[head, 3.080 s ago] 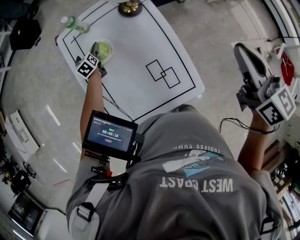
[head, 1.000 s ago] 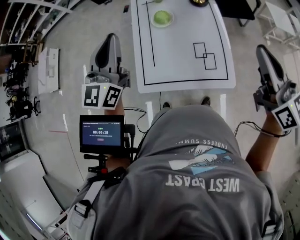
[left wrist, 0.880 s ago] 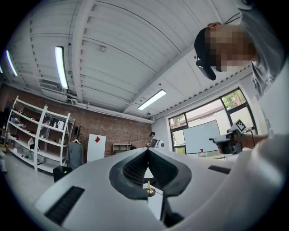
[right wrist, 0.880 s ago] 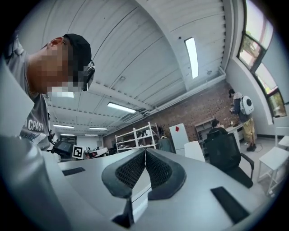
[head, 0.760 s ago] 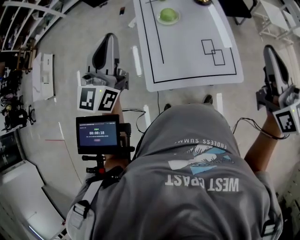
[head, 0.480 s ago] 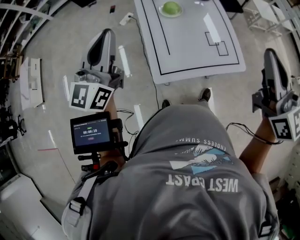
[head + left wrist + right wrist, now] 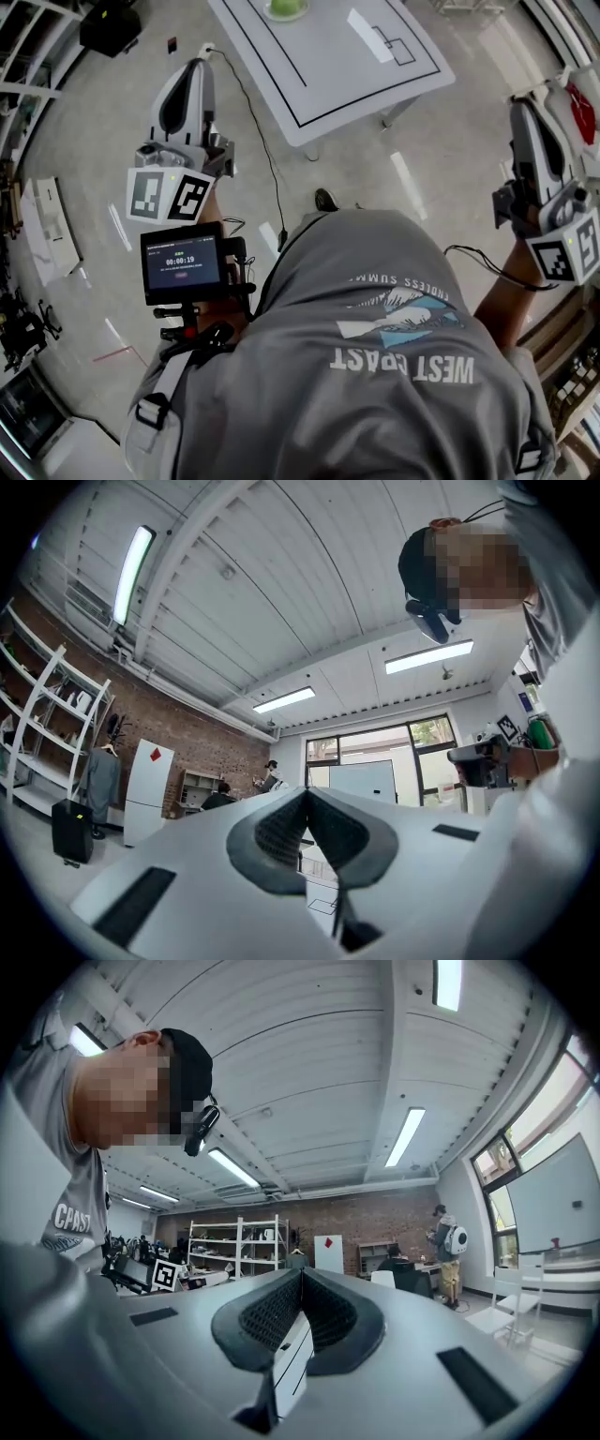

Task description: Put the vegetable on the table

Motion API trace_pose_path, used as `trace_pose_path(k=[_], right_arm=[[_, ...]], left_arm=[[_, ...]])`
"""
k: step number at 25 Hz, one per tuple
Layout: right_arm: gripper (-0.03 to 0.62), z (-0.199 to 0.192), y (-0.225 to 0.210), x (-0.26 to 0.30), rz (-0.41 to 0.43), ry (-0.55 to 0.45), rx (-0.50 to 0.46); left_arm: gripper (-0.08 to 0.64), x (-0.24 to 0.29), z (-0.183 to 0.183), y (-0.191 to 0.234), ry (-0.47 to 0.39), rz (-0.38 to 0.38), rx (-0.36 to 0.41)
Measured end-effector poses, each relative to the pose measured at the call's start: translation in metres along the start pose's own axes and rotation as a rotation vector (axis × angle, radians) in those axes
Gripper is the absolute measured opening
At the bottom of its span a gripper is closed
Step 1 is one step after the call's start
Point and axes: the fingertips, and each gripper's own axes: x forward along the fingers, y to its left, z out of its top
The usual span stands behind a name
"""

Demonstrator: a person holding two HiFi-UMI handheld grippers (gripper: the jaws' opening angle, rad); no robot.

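Left claw pinched fully together, empty. Right claw likewise together, empty. Well ahead and right of left claw, round green vegetable resting on pale round plate atop white rectangular counter with black lines.
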Motion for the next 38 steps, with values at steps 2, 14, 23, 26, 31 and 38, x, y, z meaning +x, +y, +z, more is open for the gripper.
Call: trace_pose_path(k=[2,14,23,26,31,38], right_arm=[[0.008,-0.003,0.016,-0.037,-0.031,-0.005,0.001],[0.008,-0.039,0.069,-0.177,-0.154,-0.059,0.111],[0.008,-0.075,0.074,-0.172,-0.132,-0.130,0.168],[0.008,-0.080,0.074,-0.162,-0.105,-0.135,0.172],[0.008,-0.084,0.081,-0.150,-0.065,-0.126,0.160],[0.008,-0.042,0.242,-0.100,-0.100,-0.076,0.100]], left_arm=[[0.008,-0.017,-0.006,-0.027,0.013,-0.029,0.011],[0.006,-0.050,-0.032,-0.134,0.154,-0.213,-0.024],[0.007,-0.045,-0.016,-0.139,0.143,-0.262,0.085],[0.008,-0.046,-0.018,-0.138,0.145,-0.257,0.108],[0.007,-0.056,-0.019,-0.132,0.139,-0.243,0.133],[0.008,-0.178,0.046,-0.041,0.100,-0.273,0.080]])
